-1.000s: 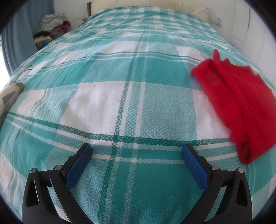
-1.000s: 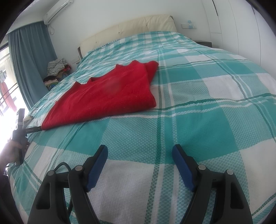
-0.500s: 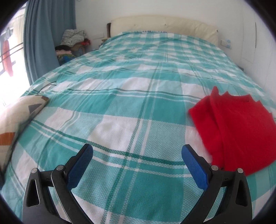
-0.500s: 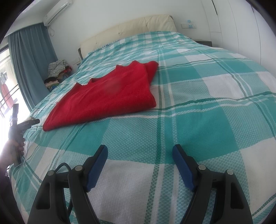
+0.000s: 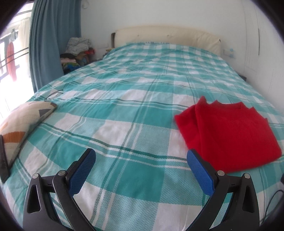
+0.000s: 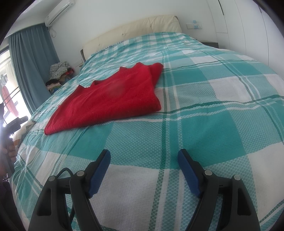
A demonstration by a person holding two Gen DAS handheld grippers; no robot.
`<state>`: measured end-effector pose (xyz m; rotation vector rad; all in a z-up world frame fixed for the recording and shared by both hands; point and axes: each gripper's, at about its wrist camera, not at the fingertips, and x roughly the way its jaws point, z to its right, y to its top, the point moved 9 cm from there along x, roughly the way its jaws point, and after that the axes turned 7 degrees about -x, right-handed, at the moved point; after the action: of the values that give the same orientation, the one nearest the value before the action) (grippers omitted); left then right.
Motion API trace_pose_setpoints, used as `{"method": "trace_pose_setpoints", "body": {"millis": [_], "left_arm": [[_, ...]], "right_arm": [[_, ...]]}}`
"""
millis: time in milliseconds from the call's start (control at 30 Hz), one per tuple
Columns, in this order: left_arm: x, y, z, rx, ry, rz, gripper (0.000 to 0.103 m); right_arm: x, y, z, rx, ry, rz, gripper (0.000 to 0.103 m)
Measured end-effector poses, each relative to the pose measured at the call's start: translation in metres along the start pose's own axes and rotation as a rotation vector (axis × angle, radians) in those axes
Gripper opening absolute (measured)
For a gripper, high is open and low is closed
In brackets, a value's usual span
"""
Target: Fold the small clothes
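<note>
While both tools hang above the near end of the bed, neither has hold of anything. Nearest in the left wrist view, the left gripper (image 5: pixel 141 163) stands with its blue-padded jaws spread wide and only the checked bedspread (image 5: pixel 124 110) showing between them. The right gripper (image 6: pixel 144 160) is likewise wide apart over a white square of the same cloth, empty, with a thin black cable running along its left arm.

Just past the left gripper's right-hand pad lies the red sweater (image 5: pixel 229 135), folded into a rough rectangle and flat on the bedspread, its ribbed neckline toward the far side. From the right wrist view the red sweater (image 6: pixel 110 101) sits left of centre, a little way beyond the jaws and touching neither one. At the near left edge of the bed rests a patterned cushion (image 5: pixel 23 124) in cream, grey and orange, with a dark flat object propped against its near end; what that object is I cannot tell. A hand (image 6: pixel 8 151) at the far left of the right wrist view grips a black handle.

Farther off, a cream padded headboard (image 5: pixel 168 35) closes the bed. Left of it, a heap of clothes (image 5: pixel 78 51) sits beside a blue curtain (image 5: pixel 48 40). An air conditioner (image 6: pixel 59 10) is mounted high on the wall; no lettering anywhere is legible.
</note>
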<state>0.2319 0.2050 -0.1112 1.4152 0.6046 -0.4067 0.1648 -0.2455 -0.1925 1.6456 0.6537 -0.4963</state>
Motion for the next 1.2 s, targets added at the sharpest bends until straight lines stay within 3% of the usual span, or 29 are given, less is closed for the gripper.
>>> {"method": "trace_pose_setpoints", "body": {"millis": [100,200,300,400,567,667,700,767,800,833,967,1100,1200], "left_arm": [[-0.004,0.000,-0.001,0.041,0.035,0.027,0.103],[0.001,-0.004,-0.003,0.028,0.035,-0.004,0.103],[0.003,-0.006,0.003,-0.004,-0.037,-0.028,0.103],[0.000,-0.006,0.008,0.006,-0.051,-0.019,0.103],[0.001,-0.004,-0.001,-0.007,-0.024,-0.017,0.103],[0.002,-0.001,-0.014,-0.072,-0.035,-0.025,0.103],[0.002,0.001,-0.019,-0.095,-0.039,-0.027,0.103],[0.001,0.003,-0.028,-0.145,-0.051,-0.032,0.103],[0.001,0.004,-0.031,-0.168,-0.062,-0.037,0.103],[0.001,0.004,-0.035,-0.189,-0.074,-0.043,0.102],[0.003,0.005,-0.044,-0.250,-0.103,-0.063,0.102],[0.004,0.006,-0.052,-0.286,-0.104,-0.068,0.102],[0.004,0.005,-0.061,-0.303,-0.098,-0.073,0.102]], "right_arm": [[-0.005,0.010,0.001,0.024,0.031,-0.009,0.078],[-0.009,0.041,0.011,0.065,0.079,-0.006,0.078],[-0.008,0.091,0.028,0.067,0.075,0.029,0.078],[0.022,0.125,0.046,0.098,0.105,-0.028,0.078],[0.094,0.136,0.052,0.240,0.219,-0.171,0.076],[0.125,0.132,0.038,0.231,0.222,-0.224,0.063],[0.133,0.128,0.035,0.235,0.206,-0.247,0.053],[0.143,0.118,0.029,0.217,0.183,-0.300,0.020],[0.142,0.118,0.026,0.200,0.165,-0.307,0.012],[0.139,0.122,0.022,0.177,0.142,-0.300,0.011],[0.110,0.162,-0.020,0.128,0.180,-0.244,0.010],[0.101,0.196,-0.096,0.035,0.230,-0.246,0.010],[0.111,0.200,-0.155,-0.038,0.233,-0.268,0.010]]}}
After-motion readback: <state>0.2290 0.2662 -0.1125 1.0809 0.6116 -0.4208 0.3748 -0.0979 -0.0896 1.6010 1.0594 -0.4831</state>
